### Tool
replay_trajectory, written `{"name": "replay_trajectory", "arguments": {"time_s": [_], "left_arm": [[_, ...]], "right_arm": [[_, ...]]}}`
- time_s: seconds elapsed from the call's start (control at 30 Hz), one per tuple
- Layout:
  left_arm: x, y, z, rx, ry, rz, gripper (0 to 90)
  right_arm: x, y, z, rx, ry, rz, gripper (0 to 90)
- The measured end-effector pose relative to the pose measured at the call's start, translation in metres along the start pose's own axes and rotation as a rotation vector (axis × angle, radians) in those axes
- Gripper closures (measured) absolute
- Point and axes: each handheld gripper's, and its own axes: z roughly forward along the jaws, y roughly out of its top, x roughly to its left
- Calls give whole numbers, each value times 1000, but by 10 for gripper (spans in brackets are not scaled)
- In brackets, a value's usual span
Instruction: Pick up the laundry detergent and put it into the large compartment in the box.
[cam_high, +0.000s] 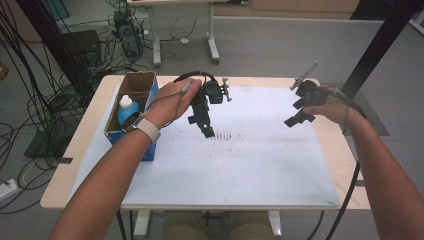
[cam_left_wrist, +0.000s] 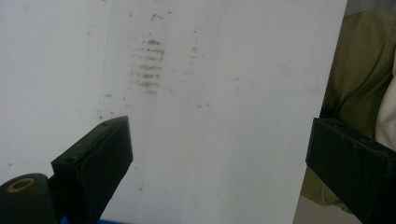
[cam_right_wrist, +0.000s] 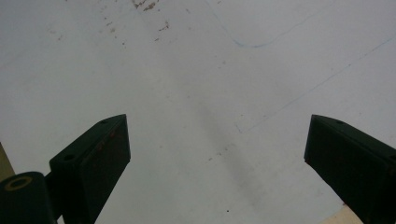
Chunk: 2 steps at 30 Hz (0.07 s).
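Both grippers hover above a white sheet (cam_high: 260, 160) that covers the table. My left gripper (cam_high: 202, 126) hangs over the sheet's left-centre, just right of a cardboard box, open with nothing between its jaws (cam_left_wrist: 219, 149). My right gripper (cam_high: 298, 113) is held above the sheet's far right, also open and empty (cam_right_wrist: 217, 149). A blue bottle with a white cap (cam_high: 127, 109) stands inside the box. Brown smudge marks (cam_left_wrist: 148, 65) stain the sheet below the left gripper.
An open cardboard box (cam_high: 134, 95) with blue sides stands at the table's left edge. The wooden tabletop (cam_high: 345, 150) shows around the sheet. Cables and equipment lie on the floor at the far left (cam_high: 100, 45). A black post (cam_high: 380, 45) rises at the right.
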Motion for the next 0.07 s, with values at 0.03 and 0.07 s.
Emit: {"name": "replay_trajectory", "arguments": {"time_s": [0.03,0.07], "left_arm": [[0,0,0,-3,1,-2,76],[0,0,0,-5,0,-2,76]], "right_arm": [[0,0,0,0,0,0,71],[0,0,0,1,-1,2,71]]}}
